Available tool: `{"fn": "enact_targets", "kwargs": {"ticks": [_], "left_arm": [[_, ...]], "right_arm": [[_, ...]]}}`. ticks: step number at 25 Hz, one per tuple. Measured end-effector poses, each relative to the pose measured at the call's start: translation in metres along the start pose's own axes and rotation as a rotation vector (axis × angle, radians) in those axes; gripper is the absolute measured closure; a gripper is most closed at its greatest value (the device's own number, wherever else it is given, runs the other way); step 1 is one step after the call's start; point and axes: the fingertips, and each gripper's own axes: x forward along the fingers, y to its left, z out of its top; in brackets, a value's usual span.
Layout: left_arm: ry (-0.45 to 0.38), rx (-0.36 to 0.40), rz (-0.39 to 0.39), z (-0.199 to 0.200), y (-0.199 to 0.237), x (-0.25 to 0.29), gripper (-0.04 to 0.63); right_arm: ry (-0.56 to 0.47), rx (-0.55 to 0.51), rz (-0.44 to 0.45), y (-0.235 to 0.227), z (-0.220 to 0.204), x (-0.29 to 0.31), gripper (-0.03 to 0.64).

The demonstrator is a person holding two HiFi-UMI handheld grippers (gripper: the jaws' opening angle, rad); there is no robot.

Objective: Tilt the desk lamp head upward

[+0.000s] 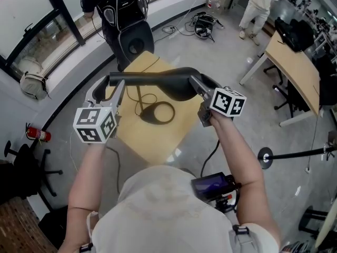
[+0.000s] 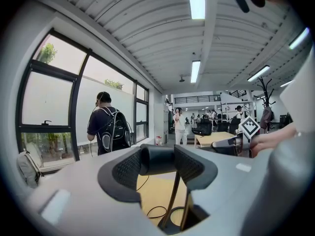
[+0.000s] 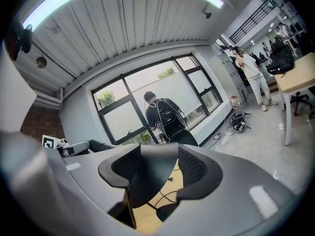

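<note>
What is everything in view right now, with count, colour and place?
black desk lamp with long bar head: one, black, held above the table
ring base: one, black, on the tabletop
light wooden table: one, tan, under the lamp
red fire extinguisher: one, red, floor at left
pale wooden desk: one, tan, right
person with backpack: one, dark clothes, by the window
person in white: one, upper right
left gripper: grey, shut on the lamp head's left end
right gripper: grey, shut on its wider right part
</note>
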Motion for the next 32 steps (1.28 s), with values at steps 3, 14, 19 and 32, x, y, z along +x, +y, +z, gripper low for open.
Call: {"fn": "enact_targets", "kwargs": {"ticks": [3, 14, 19, 32], "left_arm": [[-0.004, -0.017, -0.013, -0.002, 0.001, 0.001, 0.388], [-0.001, -0.077, -0.049, -0.012, 0.002, 0.0, 0.387], [-0.013, -0.102, -0.066, -0.015, 0.007, -0.002, 0.387], [-0.001, -0.071, -0.094, -0.033, 0.0, 0.0, 0.388]], "right_arm": [[-0.006, -0.027, -0.006, 0.005, 0.009, -0.002, 0.371], [-0.046, -0.121, -0.047, 0.019, 0.035, -0.01, 0.373], [-0.059, -0.165, -0.066, 0.03, 0.045, -0.011, 0.373], [-0.056, -0.292, -0.108, 0.046, 0.068, -0.017, 0.373]]}}
